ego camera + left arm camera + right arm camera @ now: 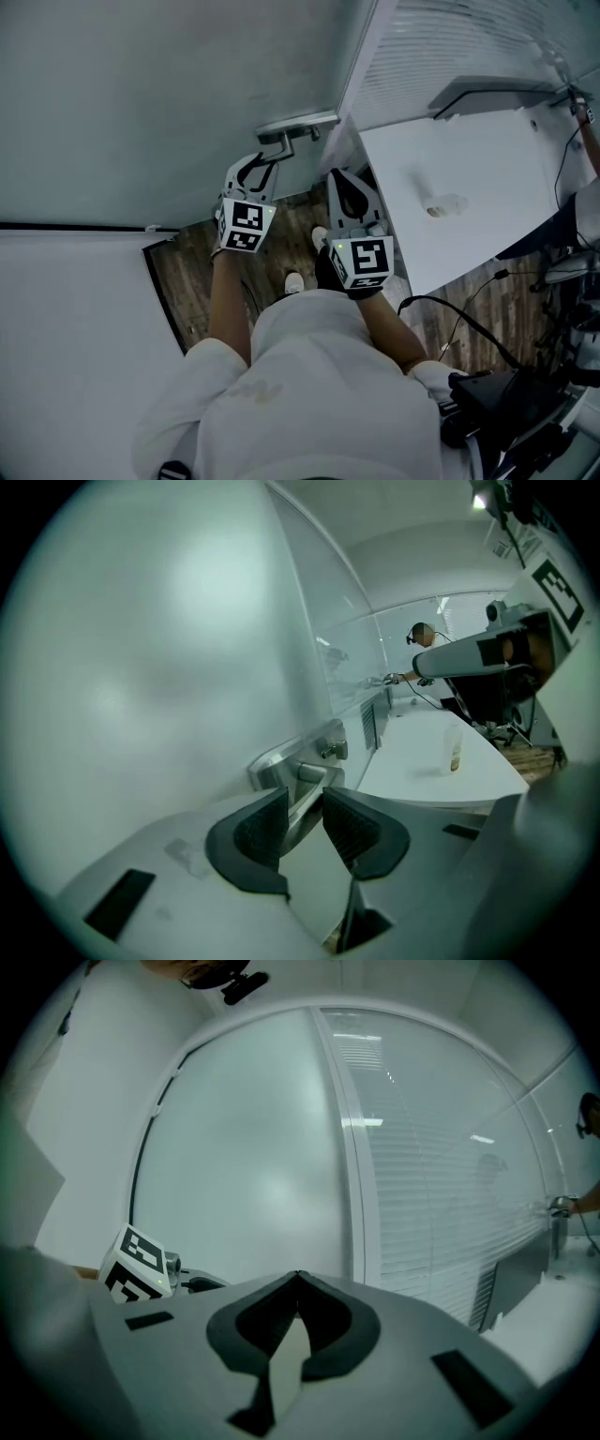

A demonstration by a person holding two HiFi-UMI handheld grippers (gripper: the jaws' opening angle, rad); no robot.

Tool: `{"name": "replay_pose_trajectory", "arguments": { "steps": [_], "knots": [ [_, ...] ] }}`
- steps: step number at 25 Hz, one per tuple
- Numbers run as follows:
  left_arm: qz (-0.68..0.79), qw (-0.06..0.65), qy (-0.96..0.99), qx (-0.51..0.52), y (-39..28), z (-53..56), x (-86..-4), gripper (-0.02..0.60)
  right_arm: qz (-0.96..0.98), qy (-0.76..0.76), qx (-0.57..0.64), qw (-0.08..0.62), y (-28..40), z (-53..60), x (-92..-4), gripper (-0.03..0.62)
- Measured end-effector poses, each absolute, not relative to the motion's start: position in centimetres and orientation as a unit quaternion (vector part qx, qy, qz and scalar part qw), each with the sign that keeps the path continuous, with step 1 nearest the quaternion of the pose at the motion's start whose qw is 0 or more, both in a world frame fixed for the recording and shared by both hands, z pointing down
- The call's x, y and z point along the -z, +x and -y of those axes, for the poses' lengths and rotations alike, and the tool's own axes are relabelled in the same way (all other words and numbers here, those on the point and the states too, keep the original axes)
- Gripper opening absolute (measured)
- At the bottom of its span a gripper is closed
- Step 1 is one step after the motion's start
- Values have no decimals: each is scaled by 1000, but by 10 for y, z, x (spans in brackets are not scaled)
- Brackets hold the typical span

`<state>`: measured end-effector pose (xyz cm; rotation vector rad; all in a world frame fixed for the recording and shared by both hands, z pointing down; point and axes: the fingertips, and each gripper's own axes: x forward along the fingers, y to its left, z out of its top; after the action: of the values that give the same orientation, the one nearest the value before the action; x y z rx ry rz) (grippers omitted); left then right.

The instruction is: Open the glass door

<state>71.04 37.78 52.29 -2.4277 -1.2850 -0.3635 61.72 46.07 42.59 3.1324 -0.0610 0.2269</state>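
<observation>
Left gripper (260,167) jaws stood apart, with the metal handle (296,125) of the frosted glass door (159,94) at its 1 o'clock, unclamped. Right gripper (350,183) jaws were together, empty, at left's 3 o'clock.

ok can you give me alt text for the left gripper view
The left gripper, its two dark fingers apart, points at a metal door handle on a frosted glass door just ahead. To the right, a white counter holds a small bottle.
</observation>
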Motion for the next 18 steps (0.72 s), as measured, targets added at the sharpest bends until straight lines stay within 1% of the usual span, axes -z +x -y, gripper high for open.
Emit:
{"name": "replay_pose_trajectory", "arguments": {
  "steps": [3, 8, 13, 15, 18],
  "knots": [
    [464, 204, -852, 128, 702, -378, -525, 115, 11, 998, -68, 2, 603, -455, -424, 3],
    [477, 288, -821, 128, 688, -374, -530, 109, -8, 998, -57, 5, 580, -446, -418, 3],
    [482, 350, -793, 132, 673, -374, -534, 106, -28, 998, -50, 3, 557, -446, -413, 3],
    [484, 365, -785, 132, 668, -374, -535, 106, -34, 998, -51, 0, 548, -443, -415, 3],
    [487, 367, -782, 130, 662, -373, -536, 106, -36, 998, -58, -4, 538, -436, -423, 3]
  ]
}}
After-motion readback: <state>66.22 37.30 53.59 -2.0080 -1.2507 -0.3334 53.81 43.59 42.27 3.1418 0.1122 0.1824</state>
